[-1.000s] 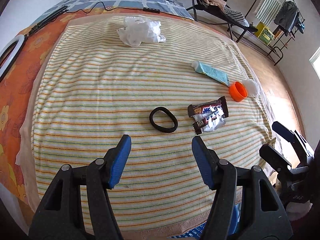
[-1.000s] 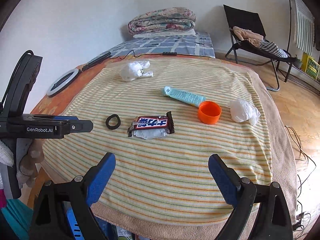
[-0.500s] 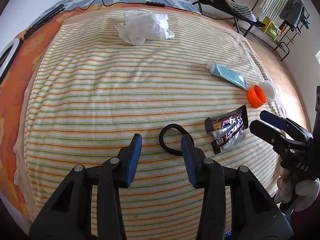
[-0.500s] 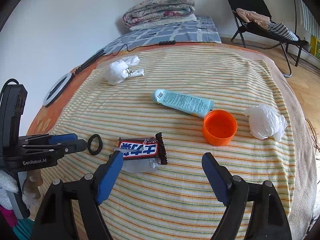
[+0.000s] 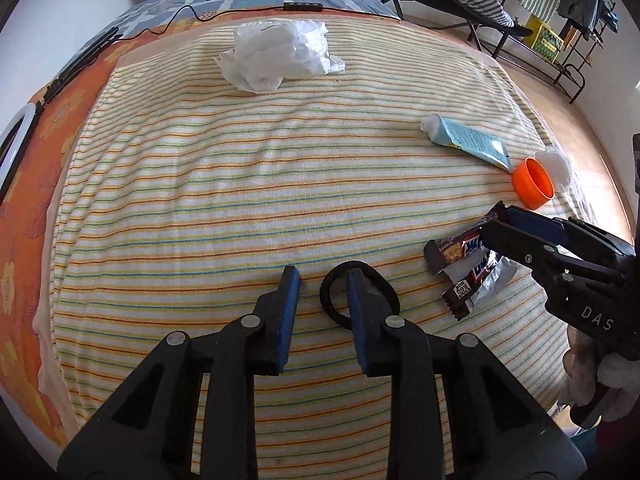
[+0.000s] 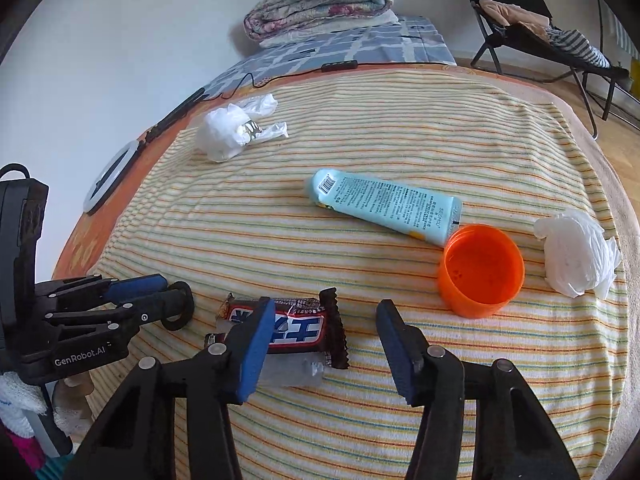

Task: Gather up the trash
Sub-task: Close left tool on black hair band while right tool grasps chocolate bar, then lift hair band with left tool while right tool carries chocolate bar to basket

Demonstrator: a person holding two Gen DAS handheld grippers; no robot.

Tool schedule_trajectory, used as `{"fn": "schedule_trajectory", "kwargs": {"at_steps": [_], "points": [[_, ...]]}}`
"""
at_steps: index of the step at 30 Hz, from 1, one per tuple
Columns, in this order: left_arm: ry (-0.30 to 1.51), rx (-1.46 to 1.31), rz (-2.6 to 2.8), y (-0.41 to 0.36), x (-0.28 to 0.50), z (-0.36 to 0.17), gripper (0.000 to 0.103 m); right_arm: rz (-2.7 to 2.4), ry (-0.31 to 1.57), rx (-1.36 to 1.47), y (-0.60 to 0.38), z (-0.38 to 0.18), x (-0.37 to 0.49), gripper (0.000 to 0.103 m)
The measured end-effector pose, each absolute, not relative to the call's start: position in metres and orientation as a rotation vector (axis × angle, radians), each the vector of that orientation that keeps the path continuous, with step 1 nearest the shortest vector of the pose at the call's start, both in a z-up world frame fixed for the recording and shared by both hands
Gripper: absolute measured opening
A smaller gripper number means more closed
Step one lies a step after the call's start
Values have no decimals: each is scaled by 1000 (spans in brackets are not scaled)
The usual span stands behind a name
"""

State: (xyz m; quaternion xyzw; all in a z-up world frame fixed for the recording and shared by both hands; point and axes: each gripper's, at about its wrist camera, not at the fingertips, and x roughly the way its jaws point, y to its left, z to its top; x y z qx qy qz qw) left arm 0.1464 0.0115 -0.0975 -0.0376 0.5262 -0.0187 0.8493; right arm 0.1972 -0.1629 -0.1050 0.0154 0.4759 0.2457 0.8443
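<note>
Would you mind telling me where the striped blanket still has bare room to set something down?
The widest bare patch of the striped blanket lies between the crumpled white bag, the black hair tie and the blue tube. It is crowded on the right, around the candy wrapper, orange cap and both claws.

Since a second ago the left gripper has dropped to the striped bed cover and narrowed, one finger now inside the black elastic hair-tie ring. The right gripper has moved forward and down, straddling the brown chocolate bar wrapper, jaws somewhat closer together.
</note>
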Motion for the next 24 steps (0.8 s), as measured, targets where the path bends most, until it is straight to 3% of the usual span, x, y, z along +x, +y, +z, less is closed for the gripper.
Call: {"fn": "schedule_trajectory", "kwargs": {"at_steps": [2, 3, 7, 9, 14, 24], "points": [[1106, -74, -35, 12, 147, -98, 9, 518, 1000, 26, -161, -105, 198, 48], [1105, -76, -35, 13, 147, -97, 8, 526, 999, 26, -159, -105, 197, 39], [1100, -73, -30, 14, 146, -96, 5, 531, 983, -16, -154, -103, 193, 25], [1097, -74, -29, 14, 145, -96, 4, 530, 974, -29, -152, -102, 190, 11], [1088, -69, -26, 15, 143, -93, 3, 528, 946, -36, -151, -95, 187, 2], [1049, -69, -31, 16, 138, -79, 3, 529, 895, -36, -152, -80, 183, 0]]}}
